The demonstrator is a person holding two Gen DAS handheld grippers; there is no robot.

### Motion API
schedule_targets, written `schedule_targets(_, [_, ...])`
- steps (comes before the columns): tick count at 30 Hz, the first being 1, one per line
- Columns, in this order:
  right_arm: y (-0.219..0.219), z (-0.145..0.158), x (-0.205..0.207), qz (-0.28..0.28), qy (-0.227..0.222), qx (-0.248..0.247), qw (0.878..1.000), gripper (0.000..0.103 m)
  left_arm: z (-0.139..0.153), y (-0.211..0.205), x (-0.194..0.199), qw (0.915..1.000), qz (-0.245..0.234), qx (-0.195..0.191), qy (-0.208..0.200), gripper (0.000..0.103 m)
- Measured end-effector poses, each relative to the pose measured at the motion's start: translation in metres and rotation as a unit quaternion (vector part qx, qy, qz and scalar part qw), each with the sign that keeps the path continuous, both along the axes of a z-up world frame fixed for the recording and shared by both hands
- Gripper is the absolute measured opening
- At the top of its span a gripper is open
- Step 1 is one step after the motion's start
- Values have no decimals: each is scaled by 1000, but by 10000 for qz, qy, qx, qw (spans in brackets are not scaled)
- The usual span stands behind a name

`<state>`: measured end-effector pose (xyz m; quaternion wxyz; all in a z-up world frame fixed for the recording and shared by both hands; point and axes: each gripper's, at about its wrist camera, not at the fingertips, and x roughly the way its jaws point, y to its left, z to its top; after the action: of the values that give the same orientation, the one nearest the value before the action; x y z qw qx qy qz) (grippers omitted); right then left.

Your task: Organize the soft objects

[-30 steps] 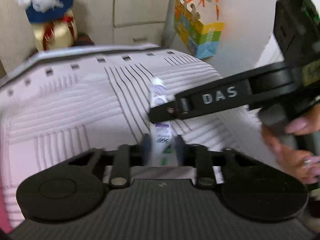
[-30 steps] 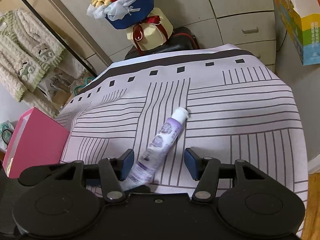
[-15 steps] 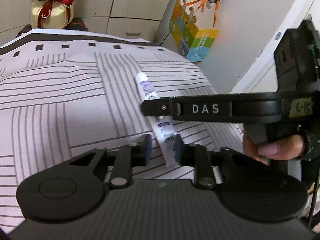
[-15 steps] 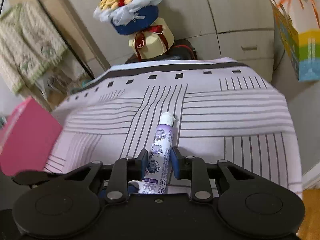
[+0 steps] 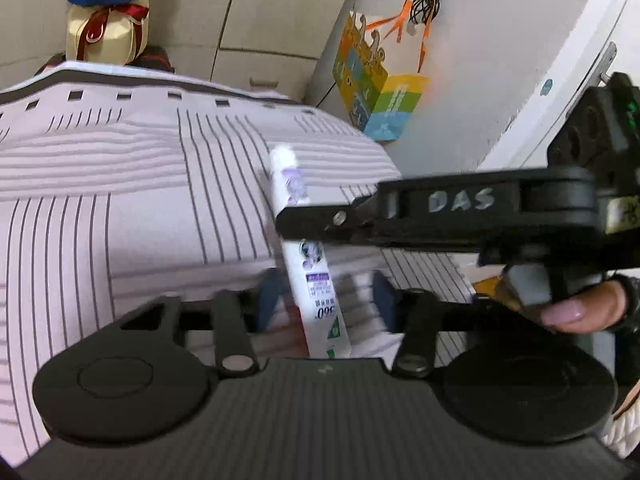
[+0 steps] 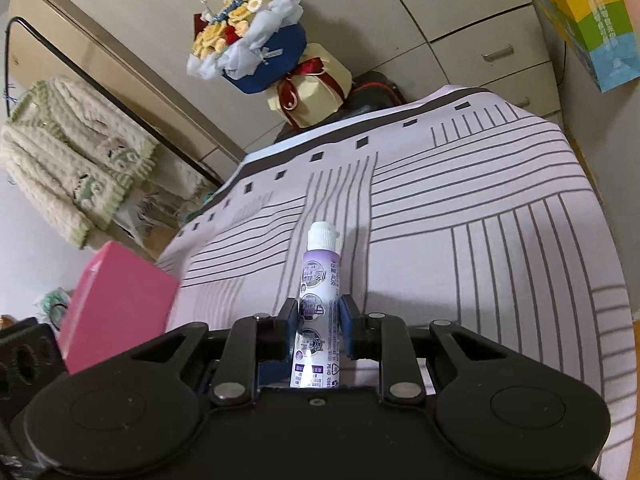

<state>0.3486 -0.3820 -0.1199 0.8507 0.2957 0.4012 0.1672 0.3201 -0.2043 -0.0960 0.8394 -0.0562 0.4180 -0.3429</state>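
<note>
A white and purple tube (image 6: 320, 276) with a white cap points away from me over the striped tablecloth (image 6: 480, 220). My right gripper (image 6: 319, 316) is shut on the tube's middle, both blue pads pressing its sides. In the left wrist view the same tube (image 5: 316, 280) runs between the fingers of my left gripper (image 5: 326, 296). Those jaws are closing, and gaps show on both sides of the tube's flat tail. The right gripper's black finger (image 5: 360, 216) crosses the tube from the right, with a person's hand (image 5: 576, 308) on its handle.
A pink box (image 6: 116, 300) stands at the table's left edge. Behind the table are a blue flower box (image 6: 256, 52) on a cream gift box (image 6: 316, 92), cabinet drawers (image 6: 492, 56), a colourful paper bag (image 5: 376, 96) and a hanging knit sweater (image 6: 68, 160).
The right gripper went from open around the slanted tube to shut on it, and the tube now points straight ahead. The left jaws, earlier tight on the tube's tail, have parted from it.
</note>
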Motion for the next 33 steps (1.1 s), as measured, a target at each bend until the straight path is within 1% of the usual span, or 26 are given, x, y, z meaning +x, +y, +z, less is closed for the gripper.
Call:
schedule_targets(1, [0,2,-4,7,-25,28,10000,26,-1,2,-1,9999,9,-19,98,31])
schedule_targets(2, [0,3,-7,13,-49,15,10000,26,-1,5,-3,9998,58,-49,169,23])
schedule_targets(3, [1,5,-11,26,-77,18,10000,26,-1,8,-6,9998,76,-70,180,22])
schedule_targets(7, [6,8,-26,74,-99,97,9999,26,2,21,-19,9995,100,-203,234,21])
schedule_targets(13, [22,19,-55,209,-156,98,9996,26,11,40,-46,9995,91,-197,212,20])
schedule_targets(18, [39,32,-84,349,-270,-43,9990,26,20,54,-73,9997,10,-136,178,20])
schedule_targets(24, [53,48,-117,566,-398,-112,9975,26,32,75,-103,9995,-131,-199,202,19])
schedule_targets(28, [64,60,-138,772,-417,-201,9959,26,39,86,-123,9996,-219,-106,130,18])
schedule_targets(33, [83,78,-162,967,-576,-418,9928,26,51,102,-150,9997,-239,-57,-30,18])
